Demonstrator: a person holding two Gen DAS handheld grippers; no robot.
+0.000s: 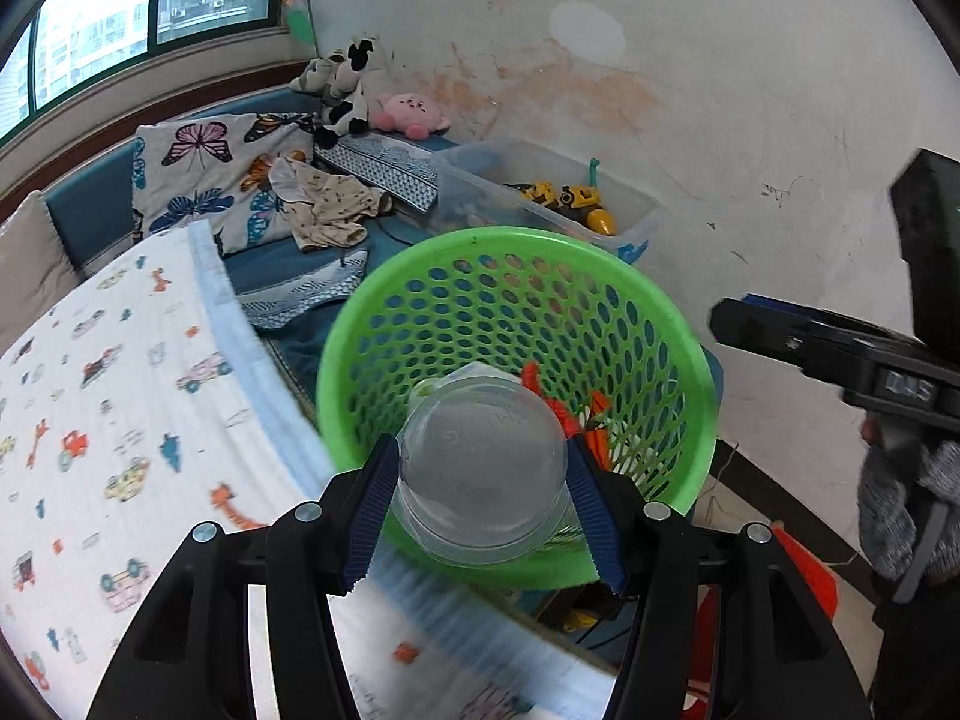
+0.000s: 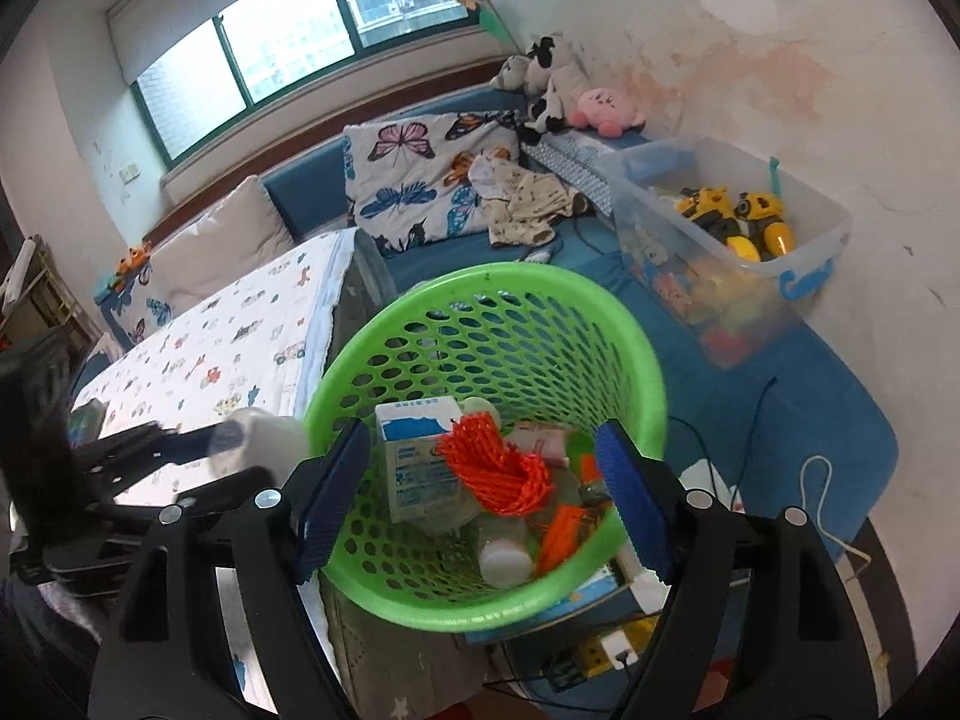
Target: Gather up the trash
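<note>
While the green basket (image 2: 480, 324) already holds a milk carton (image 2: 414, 456), a wad of orange netting (image 2: 504, 468), a small white bottle (image 2: 504, 561) and a pink wrapper (image 2: 540, 438), one more piece is on its way in. A clear plastic cup (image 1: 480, 468) sits clamped between the blue pads of the left gripper (image 1: 480, 504), seen bottom-on and hanging over the near rim of the basket, above the orange scraps inside. It is not yet let go, so that drop is the step in hand.

The right gripper (image 2: 480, 492) stands with its jaws apart and nothing between the pads; through the gap only the basket's contents show. It looks done with its own load. Both tongs tilt downward toward the basket mouth, one on each side of it: the left view shows the right tool at its right edge, a sleeve (image 1: 900, 516) behind it, and the right view shows the left tool at its left edge with the pale cup blurred at its tip.

As for what is left, I judge the task well along. The printed bedcover (image 1: 120, 420) beside the basket shows no loose litter in either view. The clothes (image 2: 528, 204) by the butterfly pillow (image 2: 420, 174), the plush toys (image 2: 600, 102) and the toy bin (image 2: 828, 240) look like belongings, not trash. Whether litter lies out of view I cannot tell.
</note>
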